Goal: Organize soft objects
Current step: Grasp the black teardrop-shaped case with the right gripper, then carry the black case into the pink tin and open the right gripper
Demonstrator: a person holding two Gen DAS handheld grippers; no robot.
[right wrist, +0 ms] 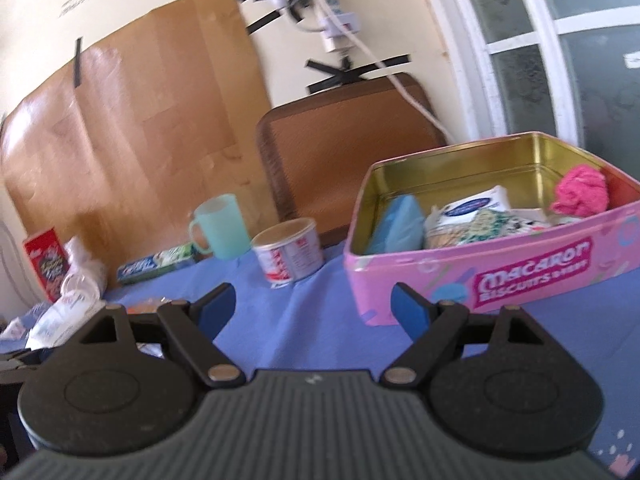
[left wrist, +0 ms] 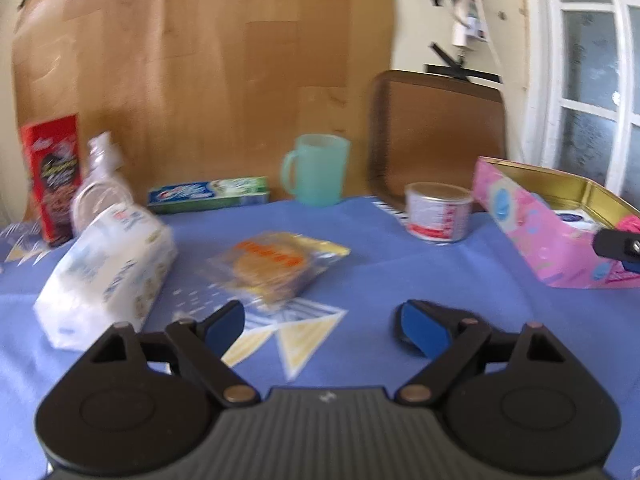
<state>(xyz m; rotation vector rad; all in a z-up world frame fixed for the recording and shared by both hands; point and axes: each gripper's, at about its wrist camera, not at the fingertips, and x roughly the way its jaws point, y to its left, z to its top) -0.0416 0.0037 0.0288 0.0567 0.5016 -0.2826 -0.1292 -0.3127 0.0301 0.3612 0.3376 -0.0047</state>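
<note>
The left claw (left wrist: 320,326) is held wide open with nothing between its blue pads, low over the blue cloth of the bench (left wrist: 400,272). Just ahead of it a clear snack packet (left wrist: 276,268) lies flat, and to its left a soft white pack (left wrist: 108,268) rests on its side; the print on both is too blurred to be read. The right claw (right wrist: 316,306) is likewise spread wide and empty, near the front wall of the pink tin (right wrist: 492,268).

The step in hand is judged to be a pickup of the snack packet for the tin. The packet should be approached low and square, its bulging middle taken rather than its thin crinkled edge, and only light pressure used.

Inside the tin a blue sponge (right wrist: 396,224), a wrapped pack (right wrist: 468,212) and a pink puff (right wrist: 580,192) are already stowed; open room is left along its back wall. On the way across, the can (left wrist: 438,216) and the green mug (left wrist: 316,168) are to be cleared, and the tin's rim crossed from above.
</note>
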